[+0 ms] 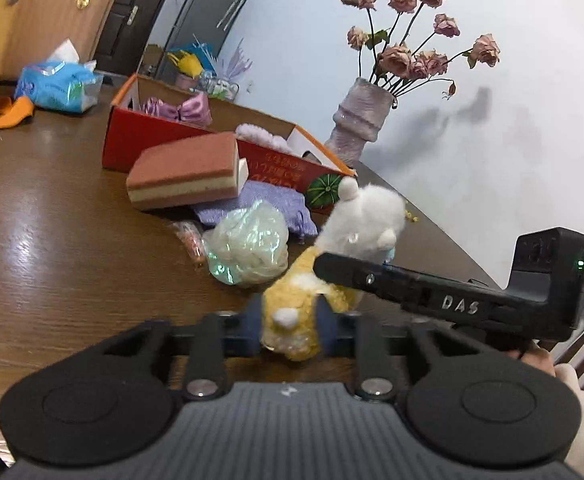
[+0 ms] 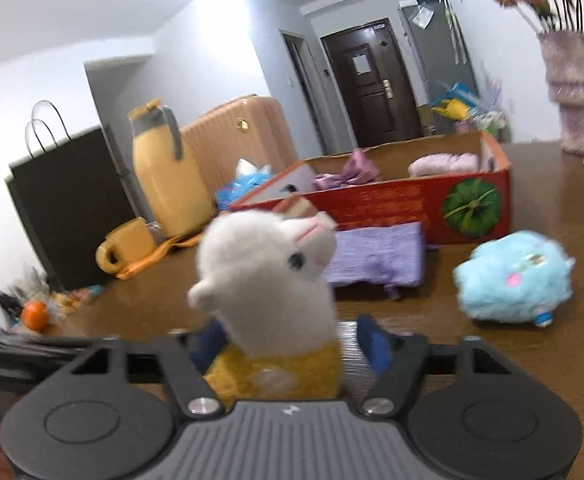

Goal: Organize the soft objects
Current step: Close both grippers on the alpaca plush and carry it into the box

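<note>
We see the left claw [image 1: 289,330] clamped on the yellow body of a plush alpaca [image 1: 292,312], its blue pads pressing the fur from both sides. The toy's white head rises beyond the claw, over the brown worktop [image 1: 51,248]. The right claw [image 2: 287,344] stands around the same alpaca from the other side; its blue pads sit on either side of the yellow body with a gap showing on the right, so its jaws are spread and not pressing.

Beyond the toy, toward the far edge of the worktop, sits a red cardboard box [image 1: 195,148] that holds a purple bow [image 1: 189,110] and a pale pink fluffy thing [image 2: 444,164]. Against the box's front wall leans a pink layered sponge [image 1: 183,176], resting on a purple knitted cloth [image 1: 259,204]. A shiny bag of pale stuffing [image 1: 247,248] lies just beside the alpaca. In the right wrist view a light blue plush [image 2: 516,276] lies on the worktop near the box's corner. A vase of dried roses [image 1: 362,120] stands by the wall edge.
</note>
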Action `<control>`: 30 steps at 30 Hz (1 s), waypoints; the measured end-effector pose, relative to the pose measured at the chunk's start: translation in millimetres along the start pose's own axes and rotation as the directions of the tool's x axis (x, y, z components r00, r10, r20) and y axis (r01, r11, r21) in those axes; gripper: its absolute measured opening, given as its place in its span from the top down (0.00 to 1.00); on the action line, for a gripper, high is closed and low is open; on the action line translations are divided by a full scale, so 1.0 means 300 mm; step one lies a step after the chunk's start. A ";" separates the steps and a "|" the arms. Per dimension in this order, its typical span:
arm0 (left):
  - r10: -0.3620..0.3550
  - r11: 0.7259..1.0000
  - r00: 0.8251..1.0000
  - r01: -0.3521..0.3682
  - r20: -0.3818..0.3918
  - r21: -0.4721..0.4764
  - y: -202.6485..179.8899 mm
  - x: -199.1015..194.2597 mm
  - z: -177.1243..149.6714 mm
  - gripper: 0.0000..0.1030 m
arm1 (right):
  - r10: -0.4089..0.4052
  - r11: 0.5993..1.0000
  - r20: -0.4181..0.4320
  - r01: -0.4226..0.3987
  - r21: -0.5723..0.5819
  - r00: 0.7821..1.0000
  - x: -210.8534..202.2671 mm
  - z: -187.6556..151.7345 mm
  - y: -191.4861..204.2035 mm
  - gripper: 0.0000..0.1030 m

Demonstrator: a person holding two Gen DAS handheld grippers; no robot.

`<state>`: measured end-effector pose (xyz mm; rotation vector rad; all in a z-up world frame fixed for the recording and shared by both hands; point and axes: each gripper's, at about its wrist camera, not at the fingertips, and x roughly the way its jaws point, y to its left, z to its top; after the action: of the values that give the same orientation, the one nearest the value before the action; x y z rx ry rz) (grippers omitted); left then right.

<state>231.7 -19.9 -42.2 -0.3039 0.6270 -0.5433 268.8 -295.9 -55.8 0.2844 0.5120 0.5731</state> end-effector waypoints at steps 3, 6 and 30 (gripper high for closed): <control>-0.031 0.999 0.999 0.031 0.010 -0.042 0.016 -0.005 -0.023 0.78 | -0.020 1.000 0.009 0.020 0.017 1.000 -0.016 -0.015 0.011 0.49; -0.071 0.994 0.997 0.071 0.006 -0.084 0.025 -0.001 -0.037 0.76 | -0.048 0.997 0.017 0.047 0.059 0.999 -0.059 -0.033 0.016 0.50; 0.049 0.998 0.991 -0.042 -0.124 0.052 -0.024 0.698 0.705 0.78 | -0.388 0.911 -0.265 0.411 0.034 0.883 0.399 0.757 -0.342 0.52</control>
<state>503.3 -121.5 25.7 -0.2099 0.7397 -0.5360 521.5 -335.4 48.7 0.1815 0.8230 0.1807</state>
